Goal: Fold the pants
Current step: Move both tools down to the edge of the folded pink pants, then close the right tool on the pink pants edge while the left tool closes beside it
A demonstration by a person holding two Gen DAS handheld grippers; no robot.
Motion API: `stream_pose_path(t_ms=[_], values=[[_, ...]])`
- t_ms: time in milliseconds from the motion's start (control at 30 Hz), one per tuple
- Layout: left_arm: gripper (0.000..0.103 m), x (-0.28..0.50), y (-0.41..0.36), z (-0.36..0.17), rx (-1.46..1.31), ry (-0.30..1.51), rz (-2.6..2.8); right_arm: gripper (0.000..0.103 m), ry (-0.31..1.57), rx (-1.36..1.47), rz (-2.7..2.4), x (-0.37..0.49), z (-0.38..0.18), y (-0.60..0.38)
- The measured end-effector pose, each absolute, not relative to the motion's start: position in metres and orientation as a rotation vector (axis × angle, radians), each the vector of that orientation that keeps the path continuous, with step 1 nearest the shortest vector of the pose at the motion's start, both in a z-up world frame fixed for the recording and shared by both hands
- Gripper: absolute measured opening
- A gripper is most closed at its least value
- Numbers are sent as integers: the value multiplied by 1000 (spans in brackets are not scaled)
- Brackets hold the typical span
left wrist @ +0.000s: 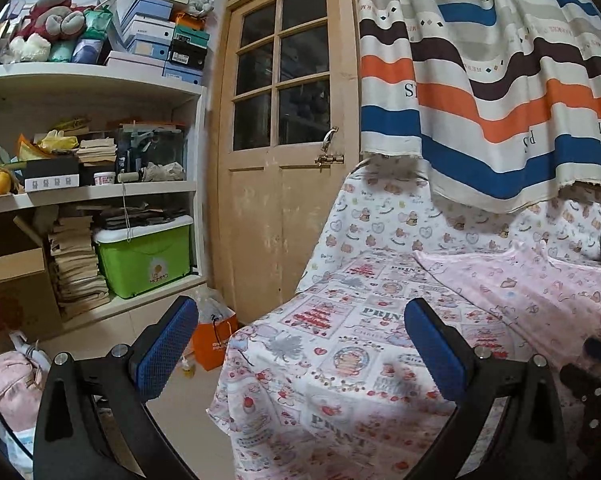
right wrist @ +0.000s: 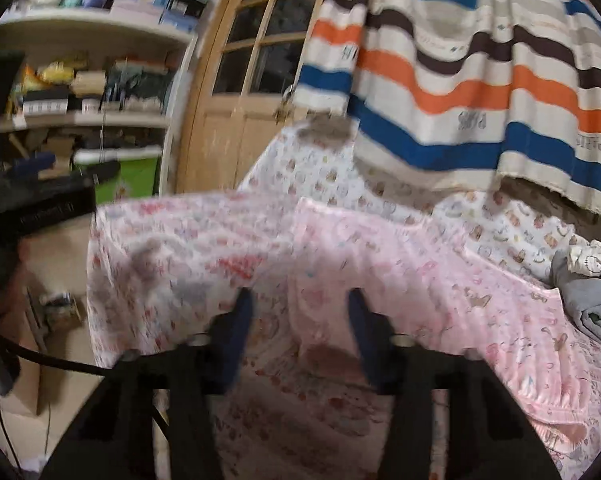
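Observation:
Pink printed pants [right wrist: 440, 280] lie spread on the bed's patterned sheet [left wrist: 340, 340]. In the left wrist view the pants [left wrist: 540, 292] lie at the right. My left gripper [left wrist: 300, 344] is open and empty, held above the bed's left end, away from the pants. My right gripper [right wrist: 300, 320] is open and empty, just above the near left part of the pants. The right wrist view is blurred by motion. The left gripper [right wrist: 40, 184] shows at that view's left edge.
A wooden door [left wrist: 284, 160] stands behind the bed's left end. Cluttered shelves [left wrist: 88, 192] with a green box [left wrist: 144, 256] fill the left. A striped curtain [left wrist: 500, 80] hangs over the bed. Grey clothes [right wrist: 592, 304] lie at the far right. An orange bag [left wrist: 214, 340] stands on the floor.

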State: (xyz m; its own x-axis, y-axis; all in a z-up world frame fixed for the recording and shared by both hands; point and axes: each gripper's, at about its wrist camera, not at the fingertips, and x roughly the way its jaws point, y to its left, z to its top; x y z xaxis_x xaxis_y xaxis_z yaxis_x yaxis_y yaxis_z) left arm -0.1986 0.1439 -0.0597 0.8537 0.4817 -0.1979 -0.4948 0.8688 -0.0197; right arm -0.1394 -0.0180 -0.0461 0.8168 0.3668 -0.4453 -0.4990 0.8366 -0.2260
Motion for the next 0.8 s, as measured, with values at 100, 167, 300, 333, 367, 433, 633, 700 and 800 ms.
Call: stream_pose_path(t_ms=[100, 167, 300, 333, 367, 433, 633, 700, 800], values=[[102, -201, 146, -62, -79, 184, 524, 28, 448, -352, 447, -132, -53, -20], [102, -201, 147, -63, -84, 186, 519, 28, 466, -343, 437, -129, -53, -26], [102, -198, 150, -66, -110, 211, 495, 28, 483, -353, 447, -127, -52, -28], [102, -197, 150, -66, -114, 213, 492, 28, 485, -358, 448, -126, -52, -27], [102, -198, 150, -67, -117, 215, 492, 27, 492, -358, 451, -124, -52, -26], [102, -198, 147, -68, -116, 214, 496, 21, 517, -353, 462, -120, -50, -27], [102, -198, 131, -70, -53, 205, 503, 9, 544, -328, 483, -111, -45, -34], [102, -198, 128, -69, -38, 207, 492, 9, 534, -310, 469, -110, -43, -39], [102, -195, 127, -65, -37, 207, 474, 9, 513, -278, 422, -106, -37, -49]])
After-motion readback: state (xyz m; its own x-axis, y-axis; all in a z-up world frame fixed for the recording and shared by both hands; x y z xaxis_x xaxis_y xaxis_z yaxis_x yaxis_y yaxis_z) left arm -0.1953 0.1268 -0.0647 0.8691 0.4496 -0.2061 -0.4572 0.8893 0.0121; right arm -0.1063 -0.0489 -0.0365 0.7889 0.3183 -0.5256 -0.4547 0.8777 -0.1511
